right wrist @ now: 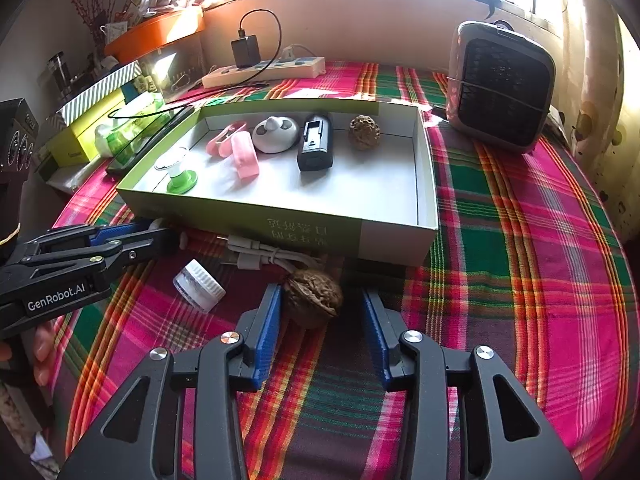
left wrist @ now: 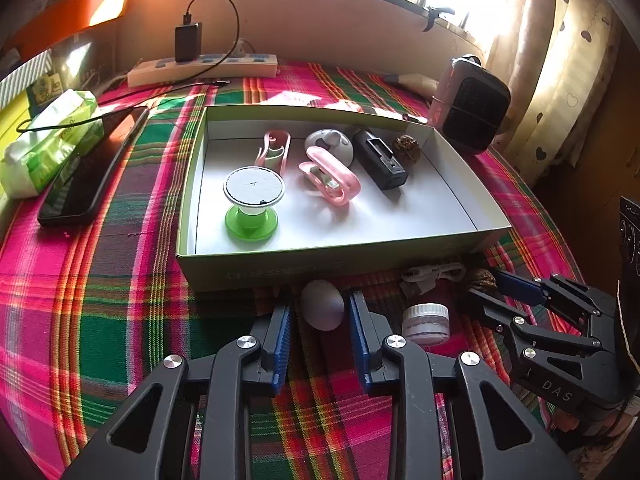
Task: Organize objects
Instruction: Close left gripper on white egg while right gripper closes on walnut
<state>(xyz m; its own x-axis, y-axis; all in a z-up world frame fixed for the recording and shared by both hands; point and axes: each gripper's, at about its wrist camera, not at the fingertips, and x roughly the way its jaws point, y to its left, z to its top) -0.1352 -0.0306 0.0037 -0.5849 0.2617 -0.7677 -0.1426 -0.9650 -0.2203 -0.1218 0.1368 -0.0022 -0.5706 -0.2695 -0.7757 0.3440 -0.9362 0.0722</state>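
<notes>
A shallow green box (left wrist: 280,268) (right wrist: 400,240) lies on the plaid cloth. In it are a green spool (left wrist: 252,204), two pink clips (left wrist: 330,176), a white round gadget (left wrist: 330,144), a black device (left wrist: 380,160) and a walnut (left wrist: 406,148). My left gripper (left wrist: 318,312) is open around a grey egg-shaped object (left wrist: 322,310) in front of the box. My right gripper (right wrist: 320,308) is open around a second walnut (right wrist: 314,298); its left pad is close to the nut. A small white-lidded jar (right wrist: 200,286) and a white cable (right wrist: 264,258) lie between them.
A phone (left wrist: 92,172) and a tissue pack (left wrist: 48,144) lie left of the box. A power strip (left wrist: 200,68) with a charger is at the back. A small heater (right wrist: 500,84) stands at the right rear. Shelves and boxes crowd the far left.
</notes>
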